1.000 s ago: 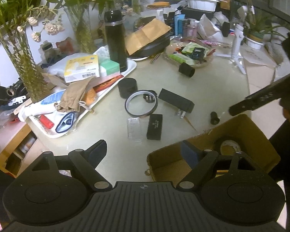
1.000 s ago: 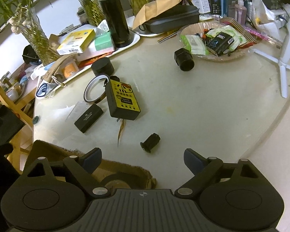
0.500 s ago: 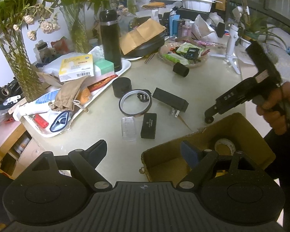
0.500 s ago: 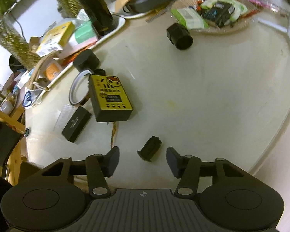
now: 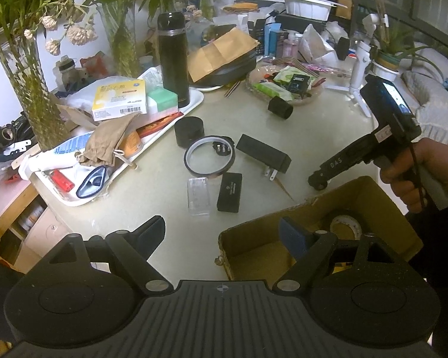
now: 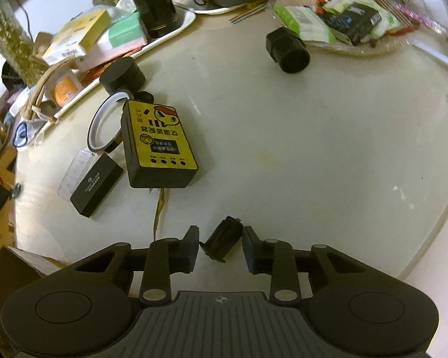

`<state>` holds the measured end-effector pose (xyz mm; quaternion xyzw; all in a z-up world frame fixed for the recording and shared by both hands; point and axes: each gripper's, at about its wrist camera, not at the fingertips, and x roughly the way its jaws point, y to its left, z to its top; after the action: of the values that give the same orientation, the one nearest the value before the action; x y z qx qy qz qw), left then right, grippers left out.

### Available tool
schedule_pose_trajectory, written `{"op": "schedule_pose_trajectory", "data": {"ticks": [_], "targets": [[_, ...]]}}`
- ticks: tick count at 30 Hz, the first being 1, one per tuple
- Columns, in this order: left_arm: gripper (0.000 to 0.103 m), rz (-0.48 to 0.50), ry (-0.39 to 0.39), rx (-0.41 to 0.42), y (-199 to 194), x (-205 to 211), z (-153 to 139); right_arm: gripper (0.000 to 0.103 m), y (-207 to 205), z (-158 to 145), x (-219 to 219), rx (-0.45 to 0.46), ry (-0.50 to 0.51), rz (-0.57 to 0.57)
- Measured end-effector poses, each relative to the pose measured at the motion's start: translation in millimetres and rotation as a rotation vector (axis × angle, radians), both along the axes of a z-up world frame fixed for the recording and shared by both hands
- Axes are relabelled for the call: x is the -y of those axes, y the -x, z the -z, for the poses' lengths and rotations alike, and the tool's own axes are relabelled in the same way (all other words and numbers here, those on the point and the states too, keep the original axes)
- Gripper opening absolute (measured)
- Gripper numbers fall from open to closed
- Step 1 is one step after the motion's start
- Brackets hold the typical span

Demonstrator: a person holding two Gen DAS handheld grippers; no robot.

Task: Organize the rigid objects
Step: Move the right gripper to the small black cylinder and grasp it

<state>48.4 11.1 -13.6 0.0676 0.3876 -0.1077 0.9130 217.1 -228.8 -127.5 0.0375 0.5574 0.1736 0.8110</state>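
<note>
One small black cap (image 6: 222,238) lies on the surface between the right claw (image 6: 221,246)'s closing fingers, tilted across them, not yet pinched; the left claw (image 5: 222,232) hangs open and empty, farther off.

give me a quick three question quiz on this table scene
1. True or false: the small black cylinder lies between the fingers of the right claw.
2. What already sits in the cardboard box? A tape roll; B flask; C yellow charger.
3. Fill in: the black flask stands on the white ____.

Key: 1 true, the claw has just been closing around it; 2 A; 3 tray.
</note>
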Motion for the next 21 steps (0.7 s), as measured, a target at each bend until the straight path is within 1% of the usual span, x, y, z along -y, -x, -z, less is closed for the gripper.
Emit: {"op": "schedule_pose_trajectory", "data": {"ticks": [4, 8, 10, 11, 15, 18, 19, 20, 21], "targets": [[0.084, -0.004, 0.005, -0.001, -1.0, -0.3, -0.6, 0.034, -0.2, -0.6, -3.2, 0.025, 0.018, -0.01], [0.084, -0.004, 0.014, 0.001, -0.1, -0.2, -2.1, 0.034, 5.9, -2.3, -14.8, 0.093, 0.102, -0.086], [0.084, -0.001, 0.021, -0.002, 0.0, -0.6, -2.6, 0.034, 7.5, -2.5, -17.1, 0.105, 0.122, -0.11], [0.084, -0.001, 0.022, -0.003, 0.3, -0.7, -2.5, 0.034, 6.6, -2.7, -16.5, 0.101, 0.117, -0.107], [0.084, 0.004, 0.027, -0.008, -0.1, -1.4, -2.0, 0.036, 2.7, -2.2, -10.0, 0.075, 0.049, -0.073], [0.084, 0.013, 0.029, -0.009, -0.5, -1.0, -1.3, 0.036, -1.4, 0.2, -6.3, 0.046, 0.023, -0.023], [0.084, 0.014, 0.029, -0.009, -0.6, -0.8, -1.0, 0.035, -2.8, 1.8, -6.7, 0.031, 0.027, -0.01], [0.084, 0.015, 0.03, -0.009, -1.3, -0.6, -0.6, 0.031, -2.6, 2.4, -7.6, 0.037, 0.038, -0.008], [0.084, 0.016, 0.029, -0.01, -1.9, -0.4, -0.2, 0.025, -2.0, 2.4, -10.1, 0.042, 0.058, -0.017]]}}
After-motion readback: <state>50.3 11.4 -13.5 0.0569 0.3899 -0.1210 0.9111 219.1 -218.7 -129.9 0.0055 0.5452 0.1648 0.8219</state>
